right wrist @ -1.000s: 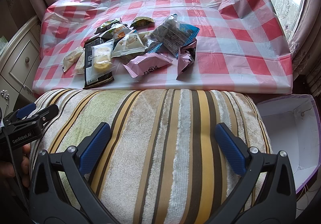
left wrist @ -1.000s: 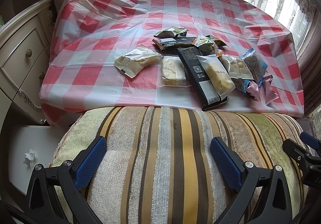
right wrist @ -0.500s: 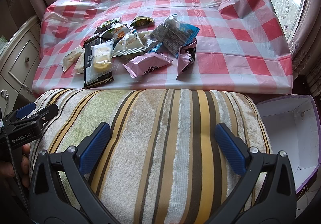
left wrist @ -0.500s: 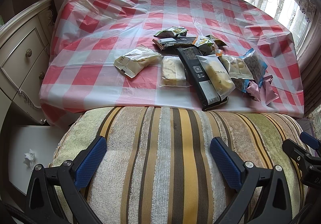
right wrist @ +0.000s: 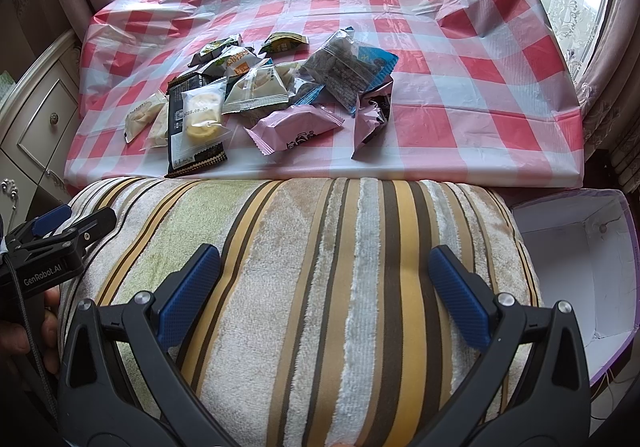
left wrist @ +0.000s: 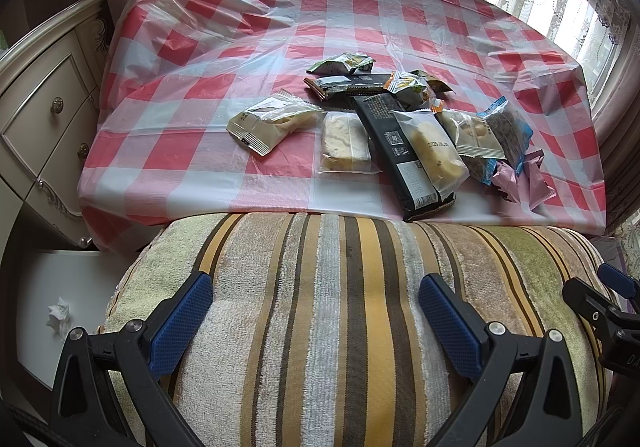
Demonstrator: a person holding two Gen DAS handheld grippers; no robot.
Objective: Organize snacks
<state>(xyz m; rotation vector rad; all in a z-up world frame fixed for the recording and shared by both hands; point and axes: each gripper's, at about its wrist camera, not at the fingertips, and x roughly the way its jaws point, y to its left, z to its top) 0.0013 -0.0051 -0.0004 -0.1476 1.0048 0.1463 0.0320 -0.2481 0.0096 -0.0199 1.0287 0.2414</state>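
Nearest, the left tongs [left wrist: 316, 311] and the right tongs [right wrist: 324, 289] both gape wide, gripping nothing, poised over a striped cushion [left wrist: 360, 307] that butts against the counter [right wrist: 480, 95]. Just past the cushion, on the counter's near edge, the snacks lie heaped: a long black packet [left wrist: 396, 151] closest, a pink wrapper [right wrist: 294, 127] beside it, a blue-edged bag [right wrist: 348, 71] behind, small green sachets [left wrist: 340, 63] farthest. Right of the cushion stands an open white box [right wrist: 580, 259].
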